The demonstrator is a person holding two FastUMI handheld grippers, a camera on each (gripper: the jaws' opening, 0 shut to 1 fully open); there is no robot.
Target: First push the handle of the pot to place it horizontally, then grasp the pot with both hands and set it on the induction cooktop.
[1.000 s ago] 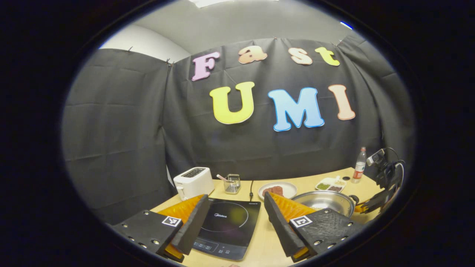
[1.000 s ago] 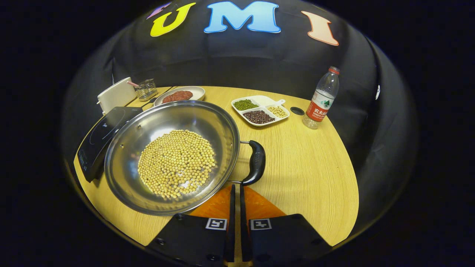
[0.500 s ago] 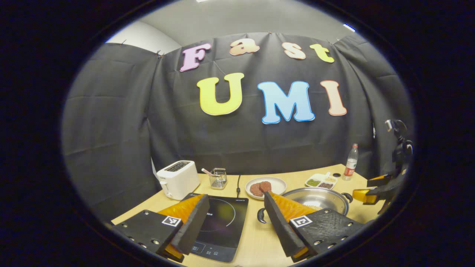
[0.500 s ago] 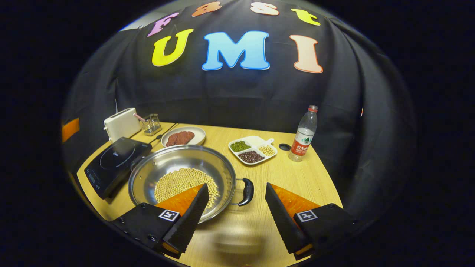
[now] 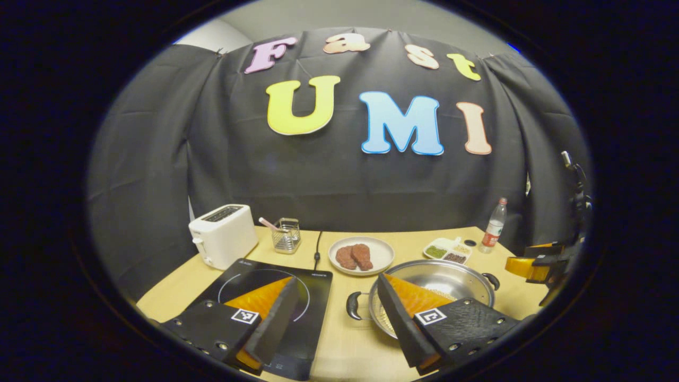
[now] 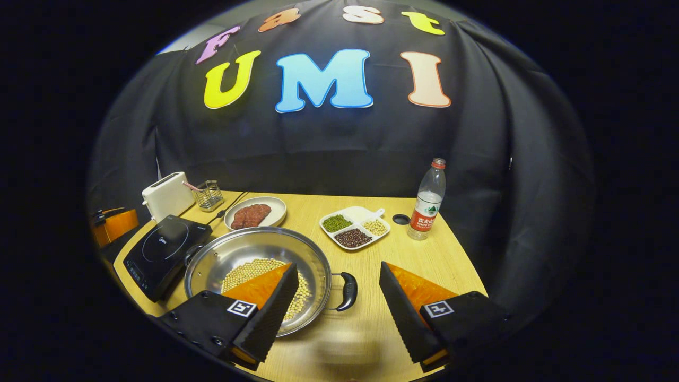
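A steel pot (image 6: pixel 244 252) with soybeans (image 6: pixel 249 269) in it stands on the wooden table, its two black handles pointing left and right. The right handle (image 6: pixel 347 291) lies just ahead of my open right gripper (image 6: pixel 338 267), apart from both fingers. A black induction cooktop (image 6: pixel 162 252) sits close to the left of the pot. In the left gripper view my left gripper (image 5: pixel 337 280) hangs open above the table between the cooktop (image 5: pixel 265 281) and the pot (image 5: pixel 456 278), whose left handle (image 5: pixel 353 306) sits in the gap below its fingers. The right gripper (image 5: pixel 536 265) shows at the far right.
Along the back stand a white toaster (image 5: pixel 223 236), a wire holder (image 5: pixel 286 236), a plate of meat (image 5: pixel 360 255), a divided dish of beans (image 6: pixel 354 228) and a water bottle (image 6: pixel 427 204). A black cable (image 5: pixel 317 246) runs to the cooktop. The left gripper (image 6: pixel 114 225) is at the left edge.
My right gripper, shut beside the pot's right handle a second ago, has opened and drawn back. My left gripper has pulled back, bringing the pot's left handle into view.
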